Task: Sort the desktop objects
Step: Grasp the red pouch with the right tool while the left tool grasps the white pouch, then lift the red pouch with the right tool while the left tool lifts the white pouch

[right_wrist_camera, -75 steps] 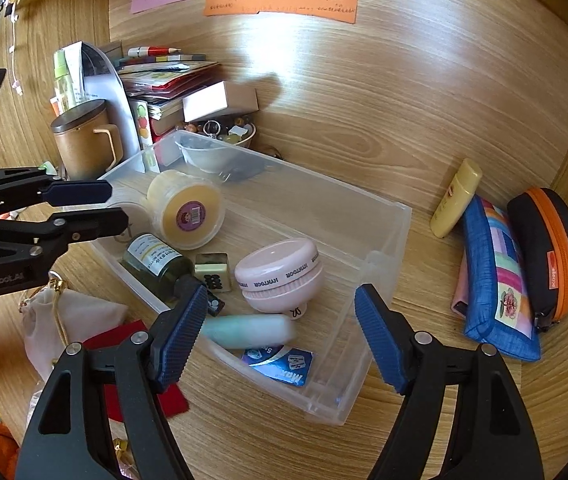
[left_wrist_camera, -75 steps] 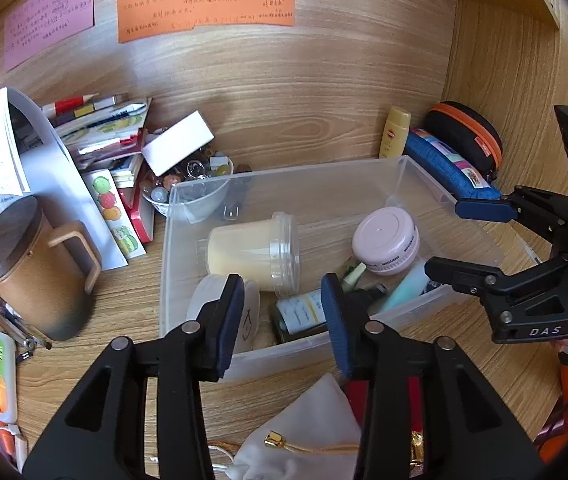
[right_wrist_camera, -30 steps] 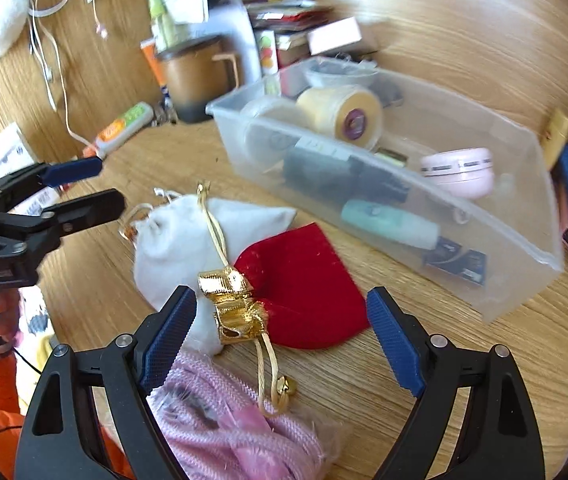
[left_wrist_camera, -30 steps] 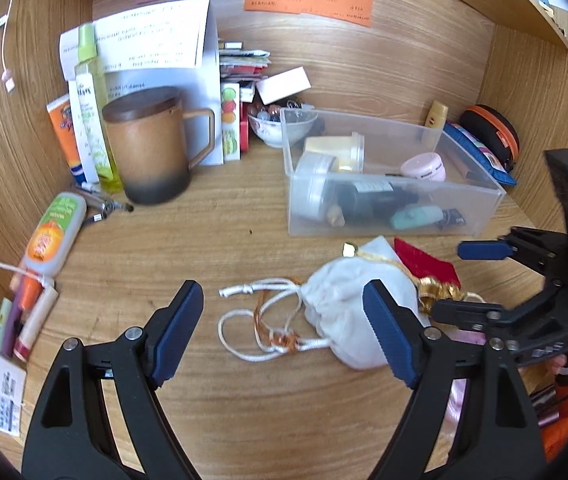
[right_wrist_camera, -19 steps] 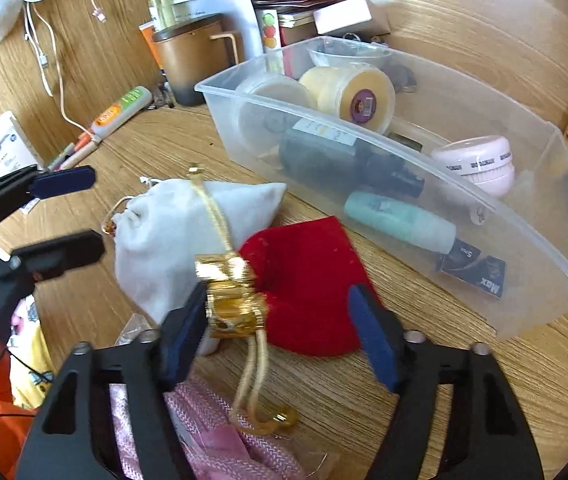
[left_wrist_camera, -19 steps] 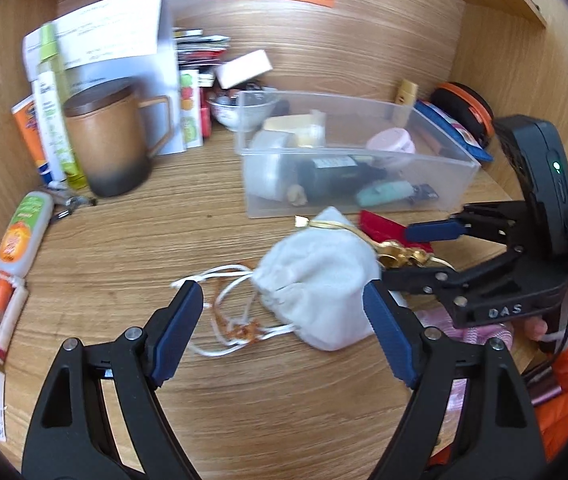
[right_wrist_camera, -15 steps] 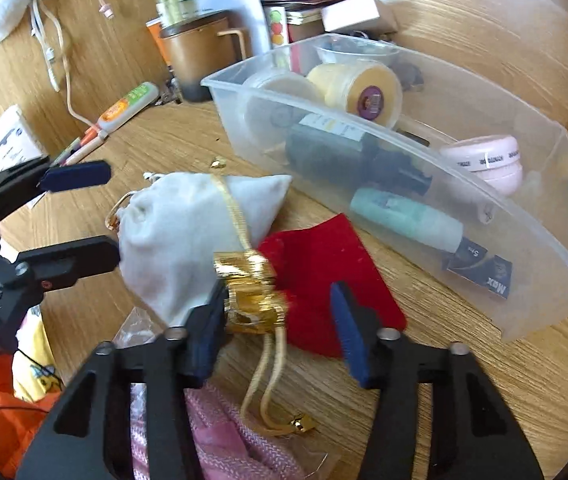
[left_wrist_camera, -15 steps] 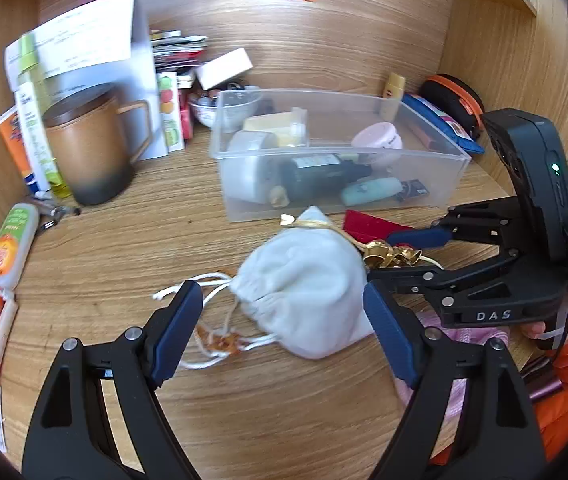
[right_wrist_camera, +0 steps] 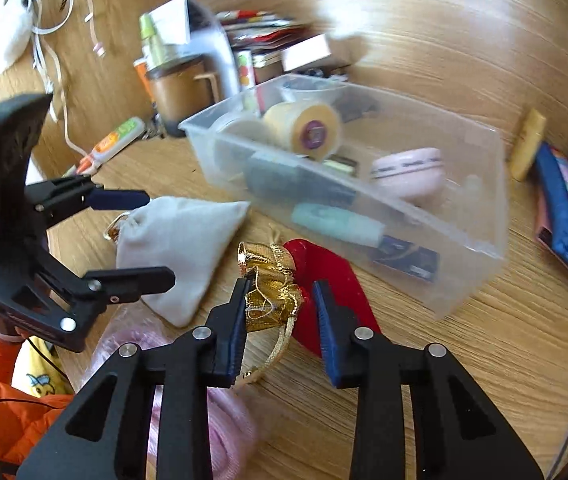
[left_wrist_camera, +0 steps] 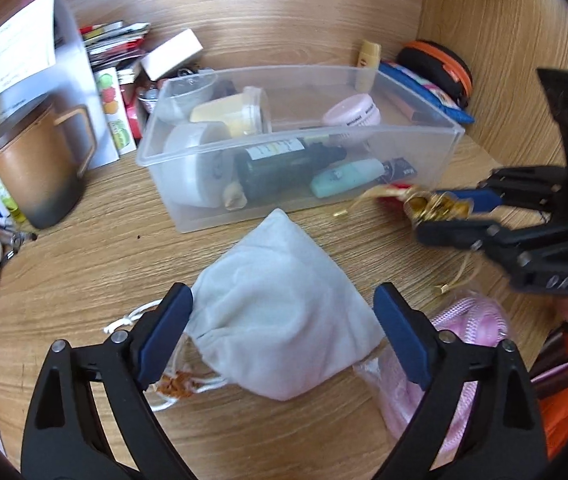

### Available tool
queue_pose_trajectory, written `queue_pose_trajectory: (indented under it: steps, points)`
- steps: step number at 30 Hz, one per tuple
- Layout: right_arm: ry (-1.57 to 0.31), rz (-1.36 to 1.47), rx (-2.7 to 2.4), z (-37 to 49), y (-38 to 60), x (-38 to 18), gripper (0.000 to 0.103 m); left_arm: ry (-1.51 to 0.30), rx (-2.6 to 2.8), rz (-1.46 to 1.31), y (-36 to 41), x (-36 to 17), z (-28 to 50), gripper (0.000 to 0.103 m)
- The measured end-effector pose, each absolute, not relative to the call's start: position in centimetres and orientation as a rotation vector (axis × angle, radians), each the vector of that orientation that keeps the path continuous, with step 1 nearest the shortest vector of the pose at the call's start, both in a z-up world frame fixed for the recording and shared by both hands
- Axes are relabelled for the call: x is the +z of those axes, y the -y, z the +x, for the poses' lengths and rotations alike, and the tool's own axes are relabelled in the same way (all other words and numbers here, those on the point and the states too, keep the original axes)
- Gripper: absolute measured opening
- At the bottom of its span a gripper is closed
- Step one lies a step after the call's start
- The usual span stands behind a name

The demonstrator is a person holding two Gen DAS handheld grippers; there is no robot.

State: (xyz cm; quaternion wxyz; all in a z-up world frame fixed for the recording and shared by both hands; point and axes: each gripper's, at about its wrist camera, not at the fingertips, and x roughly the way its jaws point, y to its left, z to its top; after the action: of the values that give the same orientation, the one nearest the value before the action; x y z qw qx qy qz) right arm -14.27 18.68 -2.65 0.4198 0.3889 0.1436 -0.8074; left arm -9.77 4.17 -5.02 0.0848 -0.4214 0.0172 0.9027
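Left gripper (left_wrist_camera: 284,322), wrist view: jaws spread wide, holding nothing. A pale grey velvet drawstring pouch (left_wrist_camera: 280,312) lies on the wooden desk surface (left_wrist_camera: 96,256) between the two blue-padded fingers (left_wrist_camera: 166,330), its gathered neck and white cords (left_wrist_camera: 136,318) beside the left-hand finger. Just outside the right-hand finger sits a pink braided item in clear wrapping (left_wrist_camera: 479,332). Ahead of the jaws stands a clear rectangular plastic bin (left_wrist_camera: 188,216) containing a dark green bottle (left_wrist_camera: 284,168), a teal tube (left_wrist_camera: 343,176), a pale yellow lidded jar (left_wrist_camera: 232,114) and a round pink compact (left_wrist_camera: 351,110). Left of the bin stands a brown lidded mug (left_wrist_camera: 32,172).

Right gripper (right_wrist_camera: 280,304), wrist view: jaws drawn partly together around the gathered gold-ribbon neck (right_wrist_camera: 270,292) of a red velvet pouch (right_wrist_camera: 327,276). The ribbon touches the left-hand pad; a small gap shows at the right-hand pad, so a firm grip cannot be confirmed. The red body extends ahead of and below the right-hand finger, resting on the desk just in front of the bin's near wall. A gold cord (right_wrist_camera: 280,344) hangs beneath the jaws. The grey pouch lies ahead-left of these jaws, framed by the left gripper's open fingers. Beyond the bin, at far right, lie a yellow tube (right_wrist_camera: 527,148) and a blue patterned pencil case (right_wrist_camera: 567,216).
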Motion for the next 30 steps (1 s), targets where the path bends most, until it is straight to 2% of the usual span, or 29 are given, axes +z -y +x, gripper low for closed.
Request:
queue_pose_trajectory:
  steps: [7, 10, 12, 14, 20, 25, 27, 29, 30]
  points:
    - [-0.327, 0.971, -2.068, -14.5, -20.5, -2.3, 0.028, -0.084, 2.714, -1.312, -4.4, -6.3, -11.1, 0.093]
    - [-0.327, 0.959, -2.076, -14.4, -20.6, -2.0, 0.028, -0.094, 2.705, -1.299, -4.4, -6.3, -11.1, 0.089]
    - [-0.32, 0.953, -2.08, -14.4, -20.7, -1.8, 0.028, -0.086, 2.692, -1.297, -4.0, -6.3, -11.2, 0.074]
    - [-0.313, 0.948, -2.083, -14.5, -20.9, -1.7, 0.028, -0.04, 2.674, -1.3, -3.3, -6.1, -11.5, 0.068]
    - [-0.303, 0.927, -2.099, -14.2, -21.2, -1.2, 0.028, 0.017, 2.685, -1.29, -2.4, -5.4, -11.4, 0.057]
    - [-0.277, 0.895, -2.114, -14.2, -21.8, -0.2, 0.028, 0.076, 2.689, -1.261, -2.0, -4.6, -11.3, 0.054]
    - [-0.27, 0.884, -2.117, -14.1, -22.1, 0.2, 0.028, 0.086, 2.698, -1.245, -2.0, -4.3, -11.1, 0.05]
    - [-0.271, 0.868, -2.124, -14.0, -22.2, 0.7, 0.028, 0.109, 2.695, -1.232, -1.8, -3.8, -11.0, 0.032]
    - [-0.269, 0.861, -2.126, -14.0, -22.2, 0.9, 0.028, 0.131, 2.687, -1.229, -1.7, -3.5, -11.0, 0.031]
